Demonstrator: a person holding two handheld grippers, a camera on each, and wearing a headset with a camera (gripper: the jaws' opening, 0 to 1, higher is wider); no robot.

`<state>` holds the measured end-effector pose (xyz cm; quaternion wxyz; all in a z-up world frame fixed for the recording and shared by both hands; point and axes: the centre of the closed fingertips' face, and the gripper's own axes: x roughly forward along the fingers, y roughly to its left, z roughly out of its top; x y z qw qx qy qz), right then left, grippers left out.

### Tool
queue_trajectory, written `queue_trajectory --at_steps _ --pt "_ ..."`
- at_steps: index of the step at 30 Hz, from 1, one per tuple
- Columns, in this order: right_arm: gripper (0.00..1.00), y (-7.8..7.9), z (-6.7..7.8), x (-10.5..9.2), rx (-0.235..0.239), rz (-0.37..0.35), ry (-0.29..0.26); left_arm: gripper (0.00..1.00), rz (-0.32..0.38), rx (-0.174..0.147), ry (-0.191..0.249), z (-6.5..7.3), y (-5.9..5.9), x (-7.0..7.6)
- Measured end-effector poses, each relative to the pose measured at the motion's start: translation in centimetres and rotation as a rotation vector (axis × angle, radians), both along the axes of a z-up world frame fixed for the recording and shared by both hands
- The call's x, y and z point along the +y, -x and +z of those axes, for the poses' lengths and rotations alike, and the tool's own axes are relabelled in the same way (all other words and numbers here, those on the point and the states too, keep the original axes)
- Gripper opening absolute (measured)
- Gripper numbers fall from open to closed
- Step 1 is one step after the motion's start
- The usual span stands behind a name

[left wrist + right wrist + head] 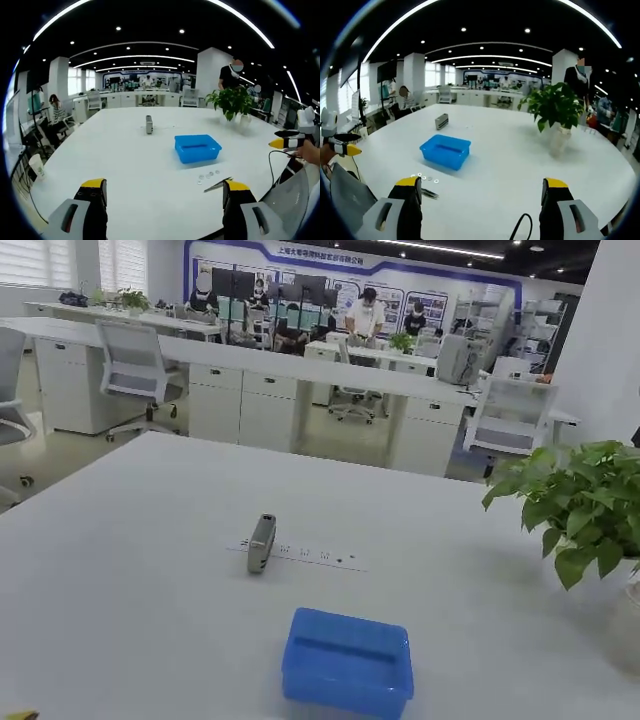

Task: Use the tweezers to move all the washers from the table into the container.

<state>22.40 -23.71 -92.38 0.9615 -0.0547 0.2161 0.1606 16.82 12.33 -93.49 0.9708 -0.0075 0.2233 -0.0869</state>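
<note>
A blue rectangular container (347, 660) stands on the white table, also in the left gripper view (197, 148) and the right gripper view (445, 150). Several small washers (207, 176) (424, 177) lie loose on the table just in front of it. The metal tweezers (217, 184) (427, 194) lie beside them, near the table edge. My left gripper (164, 187) is open and holds nothing. My right gripper (481, 185) is open and bare too. Both hover short of the table's near edge, apart from the tweezers. Each gripper shows at the side of the other's view: right gripper (290, 142), left gripper (342, 145).
A small grey device (261, 541) stands upright mid-table beyond the container. A potted green plant (585, 505) (555, 107) sits at the right. A paper cup (37, 166) rests near the left edge. People, desks and chairs are behind the table.
</note>
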Motion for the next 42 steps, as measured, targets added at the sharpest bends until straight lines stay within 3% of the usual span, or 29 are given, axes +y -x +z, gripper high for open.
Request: queue_trajectory --at_steps 8,19,42 --pt "0.99 -0.2 -0.1 0.5 0.015 0.004 -0.018 0.99 -0.019 -0.014 -0.001 0.4 -0.4 -0.4" --pt "0.99 -0.1 -0.5 1.1 0.047 0.032 -0.003 0.99 -0.049 -0.024 -0.009 0.7 -0.6 -0.9" --pt "0.99 -0.1 -1.7 3.4 0.106 0.106 -0.001 0.92 -0.139 0.019 -0.032 0.1 -1.7 -2.2"
